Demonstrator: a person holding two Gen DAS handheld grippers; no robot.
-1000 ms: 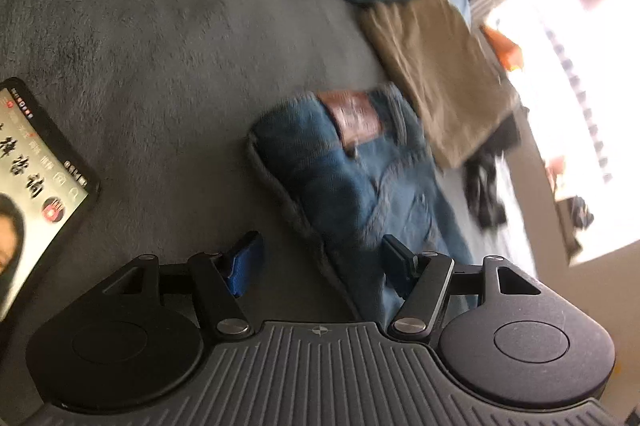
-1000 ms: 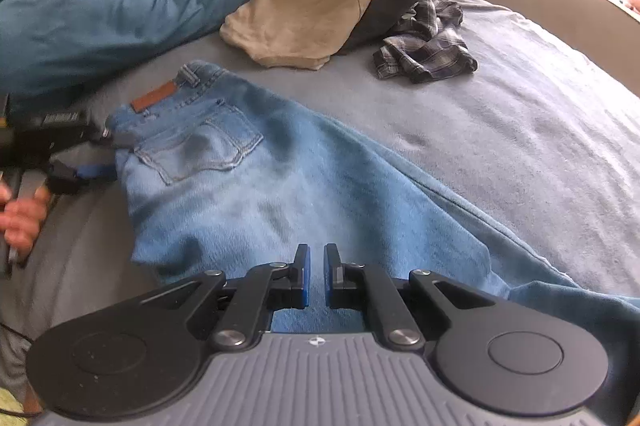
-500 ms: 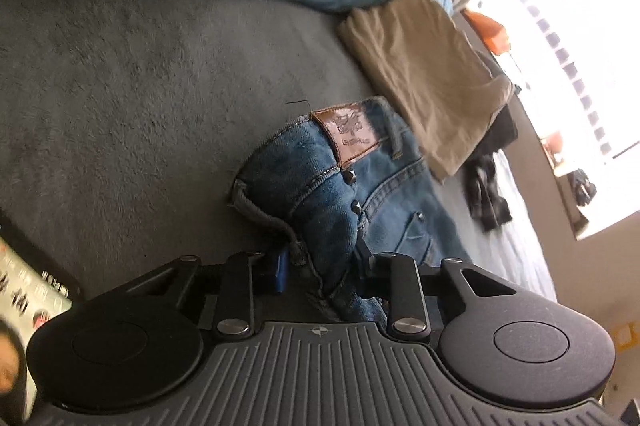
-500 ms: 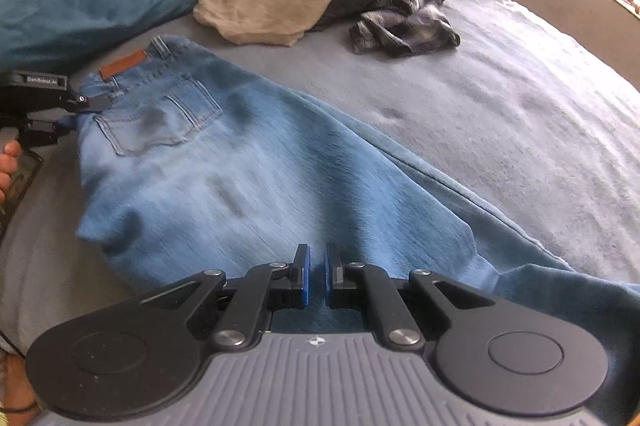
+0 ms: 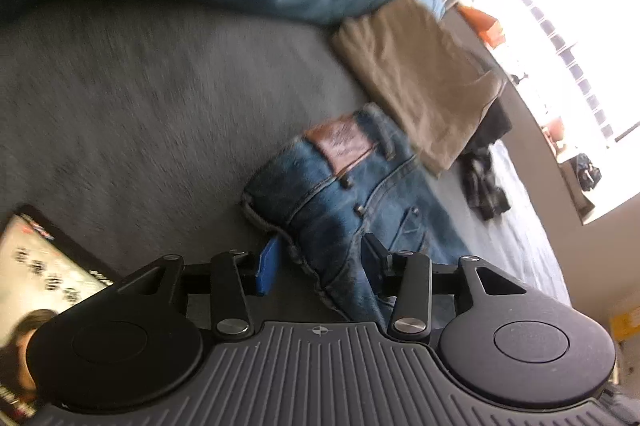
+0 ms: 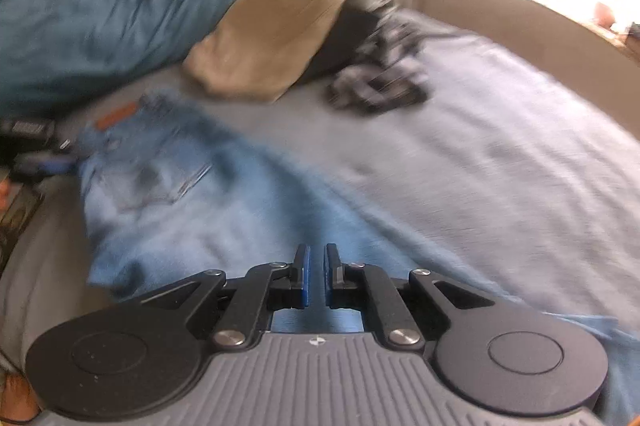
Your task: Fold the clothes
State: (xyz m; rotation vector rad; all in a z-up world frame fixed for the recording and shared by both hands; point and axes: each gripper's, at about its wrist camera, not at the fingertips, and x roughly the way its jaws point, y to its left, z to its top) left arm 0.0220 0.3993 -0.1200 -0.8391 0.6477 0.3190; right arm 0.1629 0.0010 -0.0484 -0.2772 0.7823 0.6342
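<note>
On the bed, left gripper [image 5: 320, 262] spread wide around jeans [image 5: 340, 201] waistband, right gripper [image 6: 316, 276] nearly closed on denim.

Black hand-held gripper [image 5: 320, 266]; blue pads [image 5: 267, 266]; silver screws; ribbed grey body.

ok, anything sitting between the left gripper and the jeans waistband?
Nothing visible. The blue denim jeans waistband edge already lies between the open fingers of the left gripper. The folded tan garment lies beyond, partly over the far waistband, and the phone sits off to the side.
</note>
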